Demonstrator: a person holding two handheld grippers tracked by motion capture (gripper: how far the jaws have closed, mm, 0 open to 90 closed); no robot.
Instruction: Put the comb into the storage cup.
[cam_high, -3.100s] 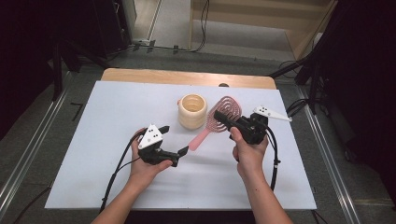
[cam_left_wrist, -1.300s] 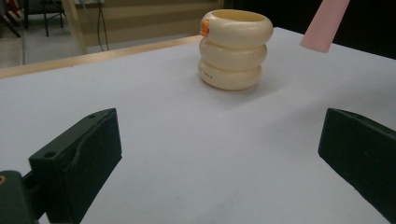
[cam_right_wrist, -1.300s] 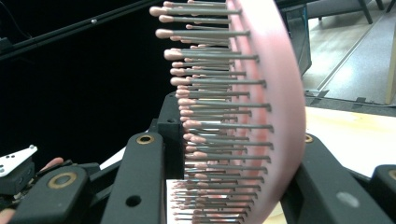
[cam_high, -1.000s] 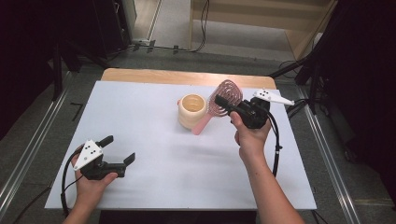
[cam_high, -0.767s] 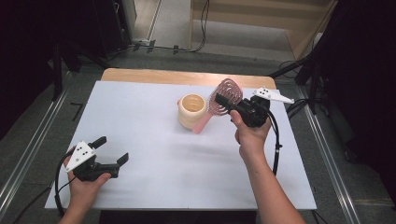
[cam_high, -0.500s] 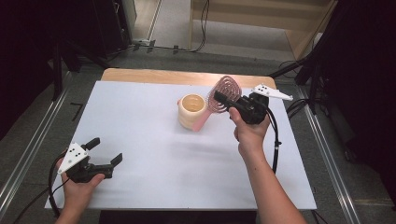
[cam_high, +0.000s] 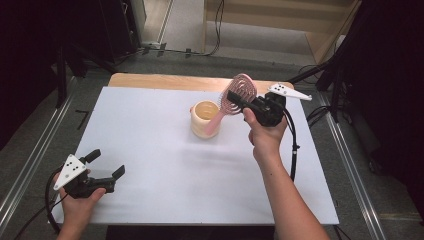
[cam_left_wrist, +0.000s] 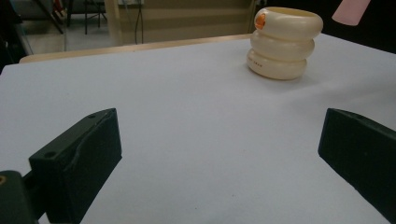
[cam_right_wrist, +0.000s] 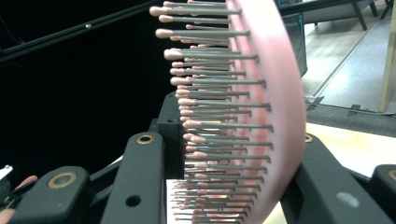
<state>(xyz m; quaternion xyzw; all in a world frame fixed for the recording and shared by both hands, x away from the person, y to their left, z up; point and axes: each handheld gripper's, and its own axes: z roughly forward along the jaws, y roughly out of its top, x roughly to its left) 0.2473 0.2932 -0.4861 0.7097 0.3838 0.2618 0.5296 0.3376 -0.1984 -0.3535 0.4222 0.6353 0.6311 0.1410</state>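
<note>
The right tool (cam_high: 239, 99) is clamping a pink hairbrush (cam_high: 235, 100) by its head — the right gripper view is showing the bristles (cam_right_wrist: 210, 116) pinched between the two black jaws — and is holding it tilted, with the handle slanting down toward the cream ribbed cup (cam_high: 205, 118) at the far middle of the bench (cam_high: 150, 150). From the high view the handle tip is lying against or just over the cup's near rim, though I cannot tell whether it is already inside. About three seconds ago both tools were close together at the bench's middle, with the brush lying flat between them; since then the right tool has been carrying the brush up and back toward the cup, while the left tool (cam_high: 105, 170) has been pulling away to the near left corner, well apart from everything. It is now hovering there empty with its jaws spread wide, and the left gripper view is showing bare white surface between them and the cup (cam_left_wrist: 285, 42) far off. That retreat suggests the handover is finished and the work is now the right hand's alone — the step in hand appears to be standing the brush handle-first in the cup, which will likely need the handle lined up over the opening before release.
</note>
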